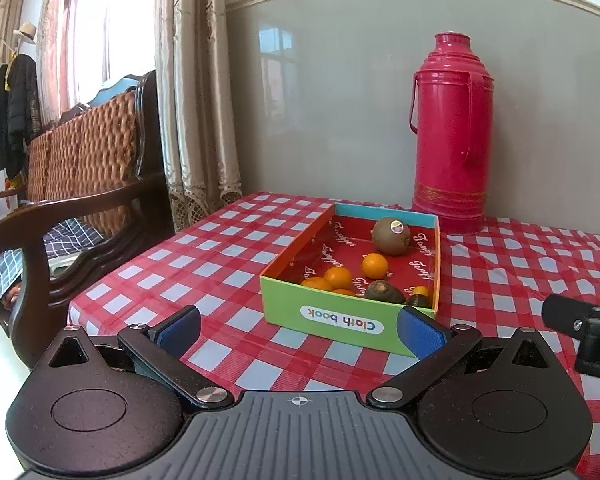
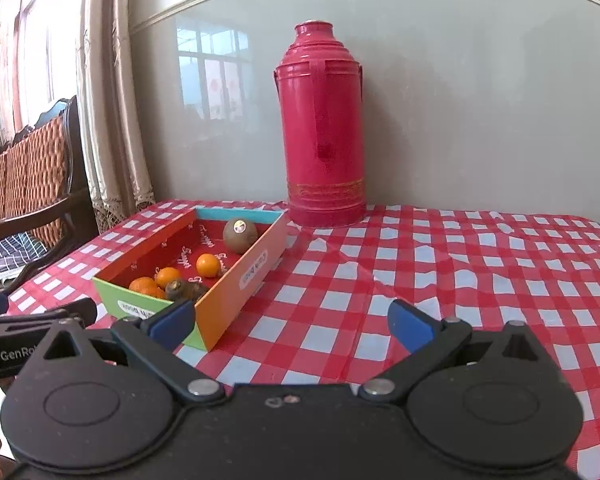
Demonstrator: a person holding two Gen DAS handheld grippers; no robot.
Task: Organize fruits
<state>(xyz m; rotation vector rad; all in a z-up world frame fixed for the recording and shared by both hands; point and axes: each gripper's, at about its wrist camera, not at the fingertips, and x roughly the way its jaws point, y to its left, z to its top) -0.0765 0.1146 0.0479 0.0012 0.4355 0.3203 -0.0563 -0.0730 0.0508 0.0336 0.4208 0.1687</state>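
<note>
A shallow colourful cardboard box (image 1: 340, 322) (image 2: 244, 276) with a red inside sits on the checked tablecloth. In it lie a brown kiwi (image 1: 391, 236) (image 2: 240, 235) with a sticker at the far end, several small oranges (image 1: 375, 265) (image 2: 208, 265), and a dark avocado (image 1: 384, 292) (image 2: 186, 290) near the front wall. My left gripper (image 1: 298, 330) is open just in front of the box's green end, holding nothing. To the right of the box's orange side, my right gripper (image 2: 290, 322) is open and empty above the cloth.
A tall red thermos (image 1: 452, 132) (image 2: 324, 128) stands behind the box against the grey wall. A wooden chair with a woven back (image 1: 84, 168) (image 2: 28, 184) and curtains are at the table's left edge. The other gripper's body shows at the frame edges (image 1: 588, 332) (image 2: 28, 332).
</note>
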